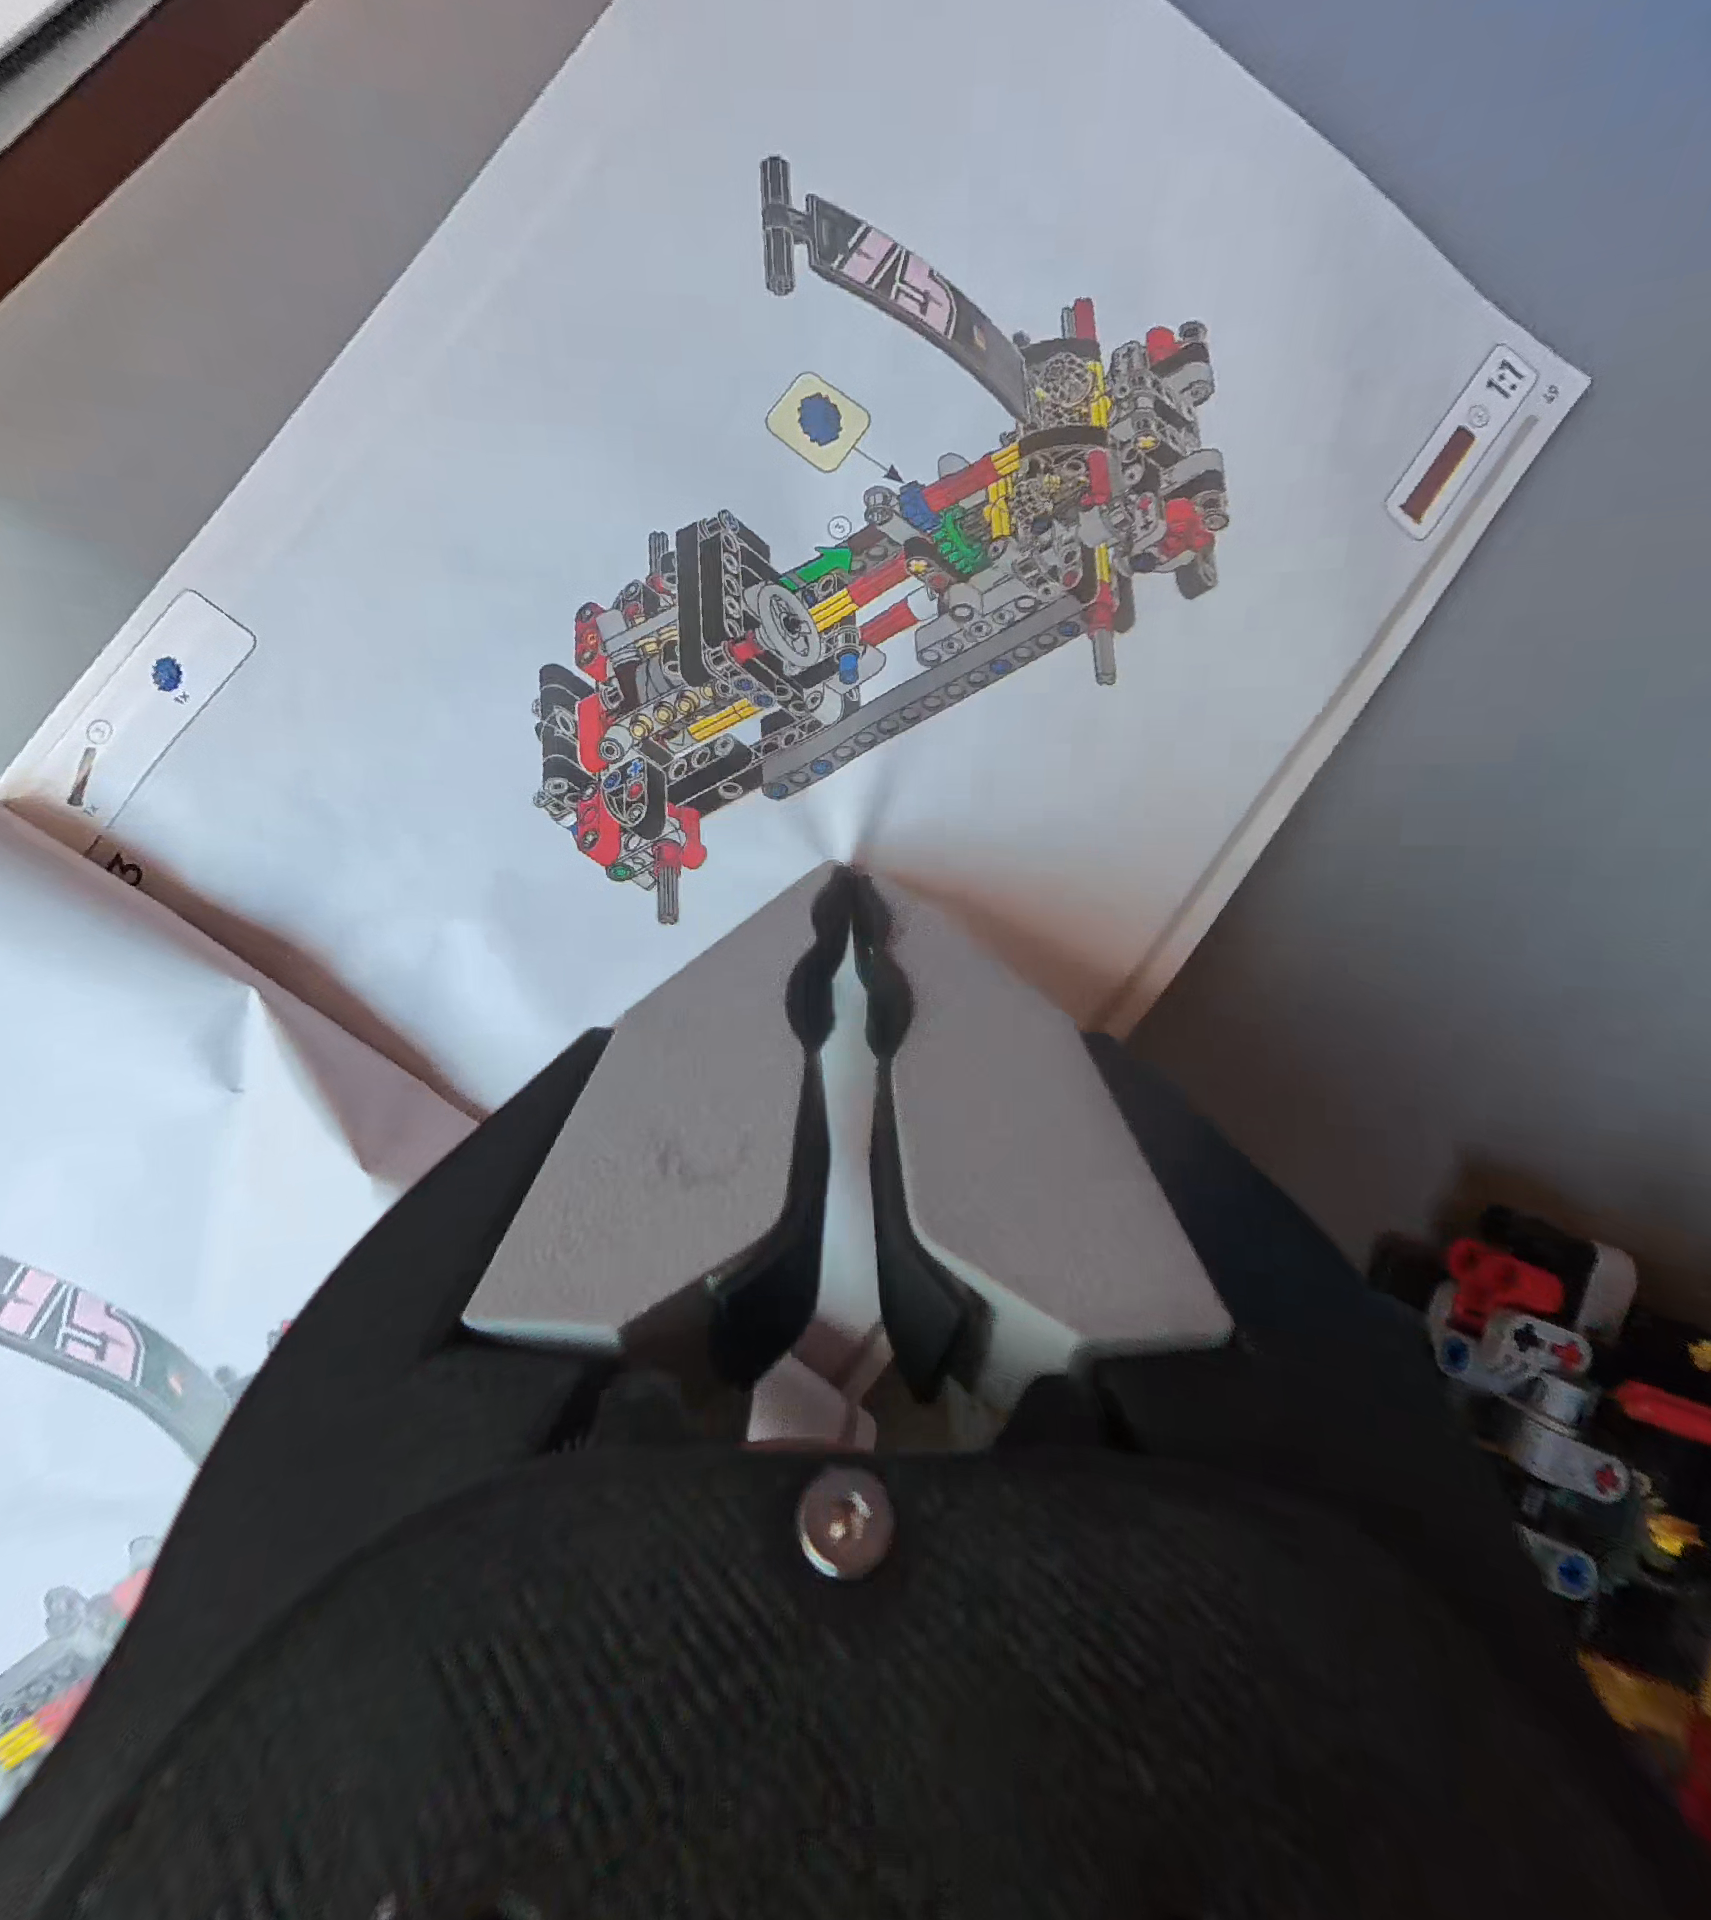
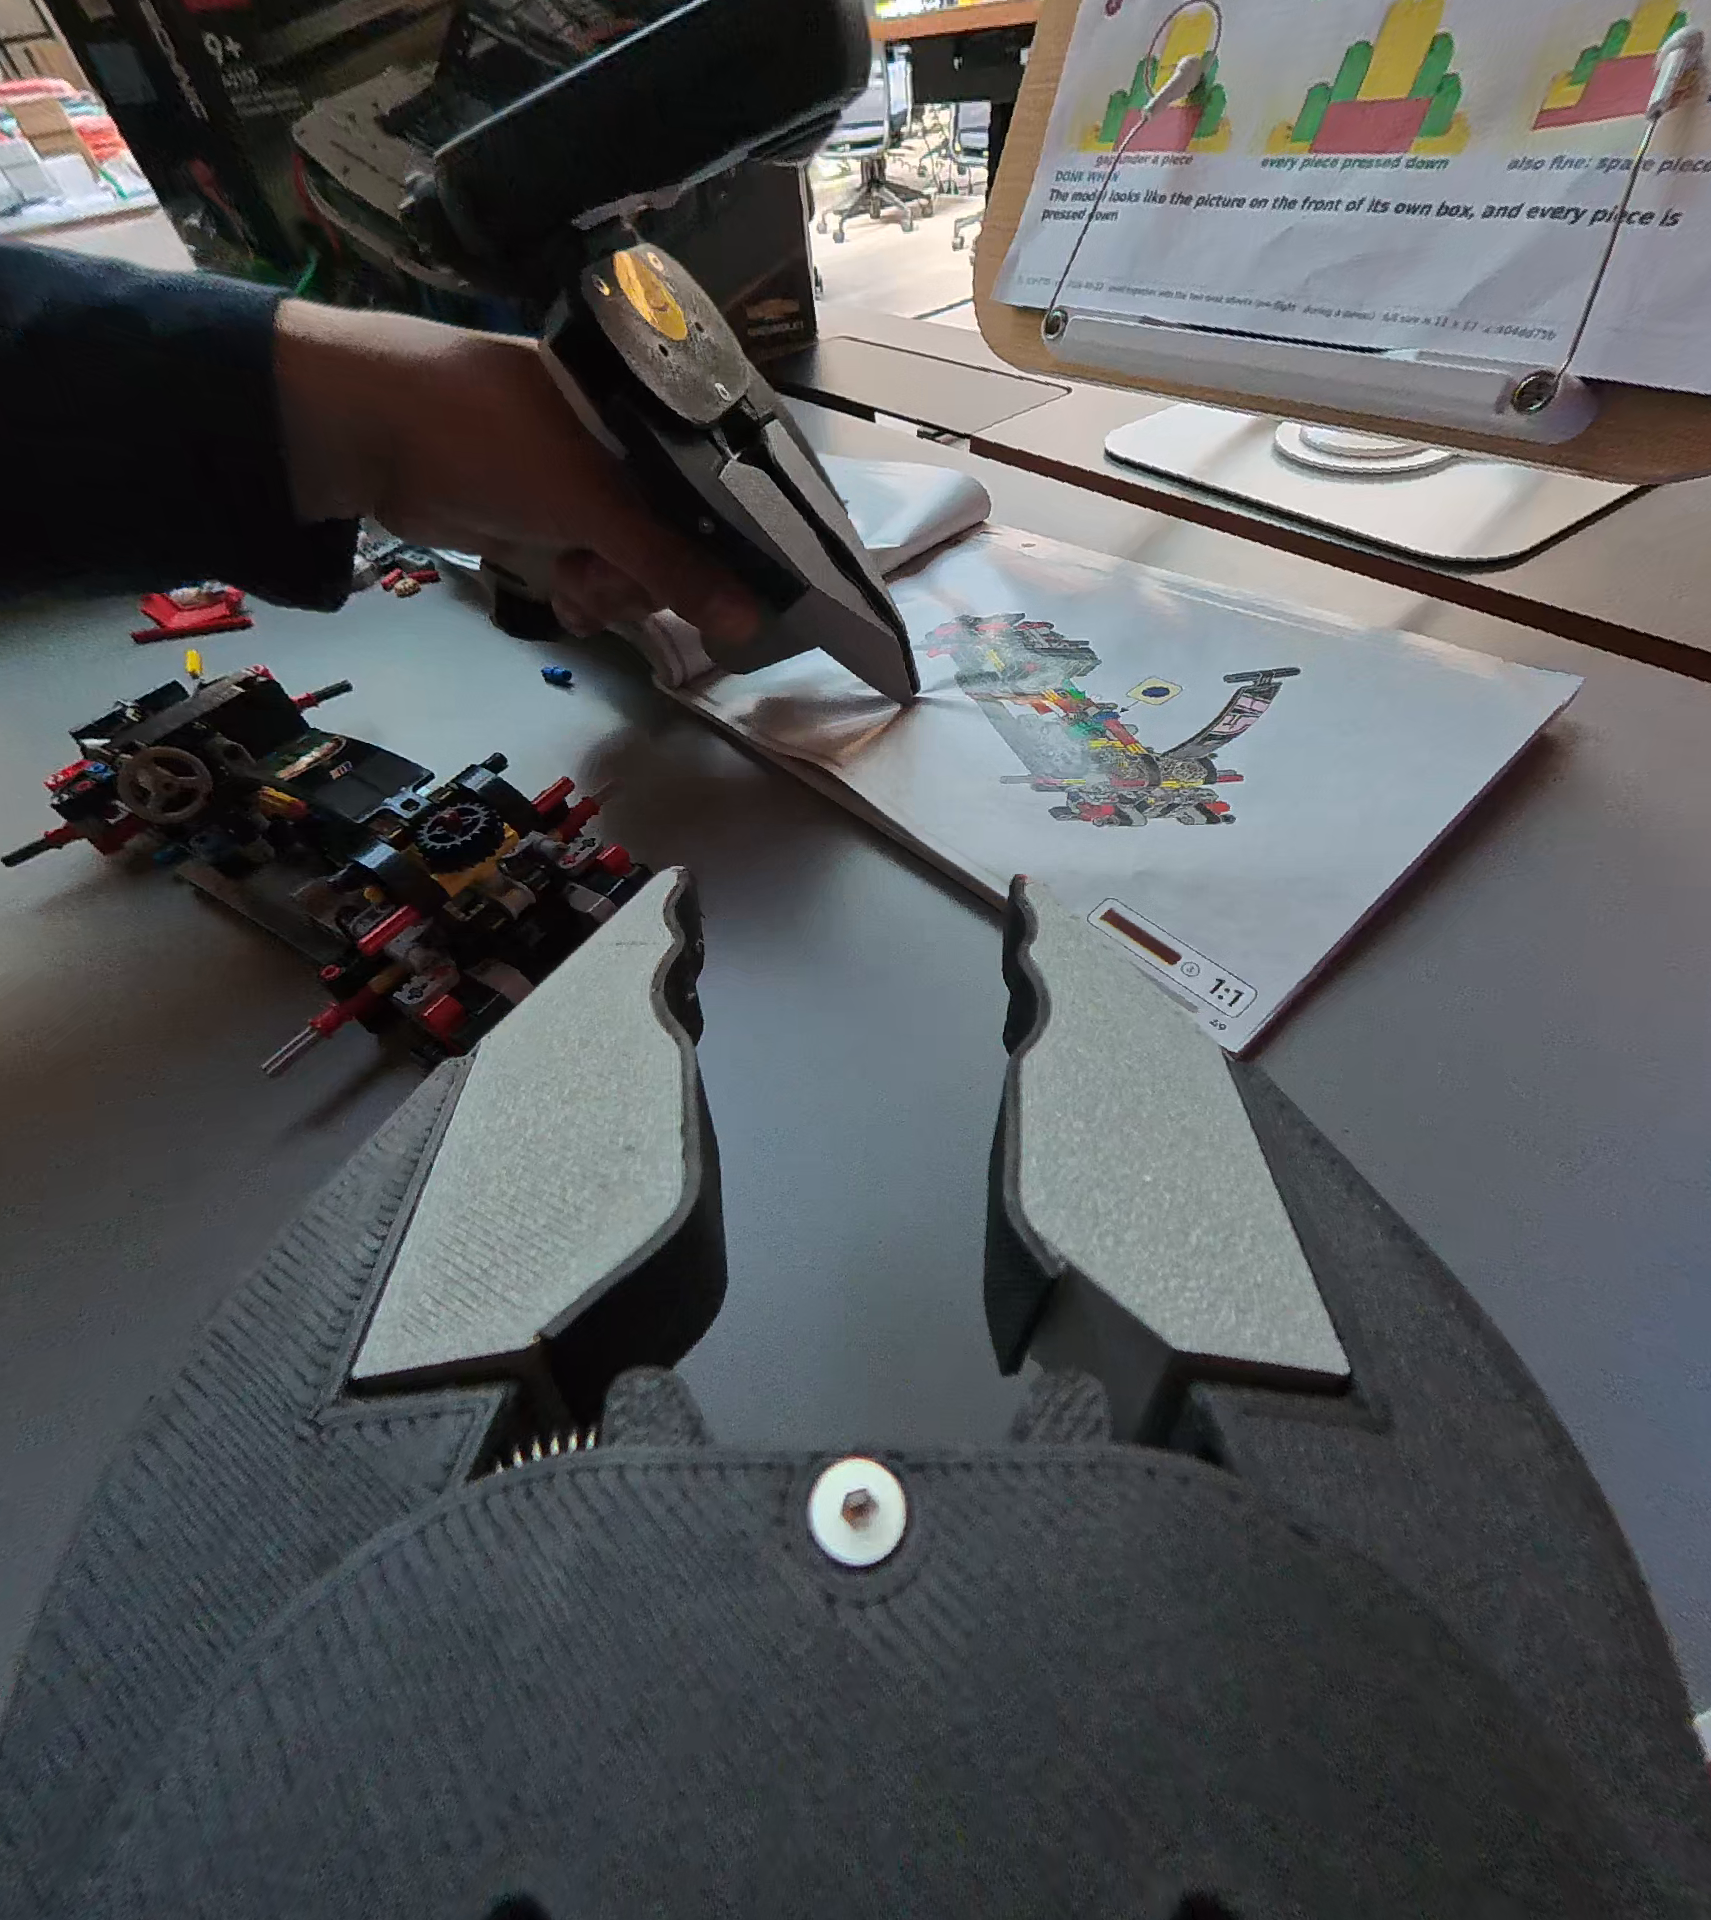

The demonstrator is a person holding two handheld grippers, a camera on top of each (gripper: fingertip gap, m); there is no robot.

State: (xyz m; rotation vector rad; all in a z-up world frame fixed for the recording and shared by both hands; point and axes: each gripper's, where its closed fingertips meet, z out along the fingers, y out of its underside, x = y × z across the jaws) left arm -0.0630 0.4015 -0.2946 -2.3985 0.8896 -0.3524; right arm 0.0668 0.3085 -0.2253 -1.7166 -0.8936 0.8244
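An open instruction booklet lies on the grey table, showing a printed drawing of a brick-built vehicle chassis. My left gripper is shut, its fingertips pinching the right-hand page, which puckers around them. The right wrist view shows the same gripper held by a hand, tip down on the booklet. My right gripper is open and empty above the bare table, between the booklet's near corner and the half-built chassis model.
The model also shows at the lower right of the left wrist view. A small blue piece and loose red pieces lie behind it. A wooden stand with a printed sheet and a black box stand at the back. Across from one pair of fingers to the other is roughly 20 cm. From my left tips it is roughly 15 cm to the small blue piece; from my right, 25 cm.
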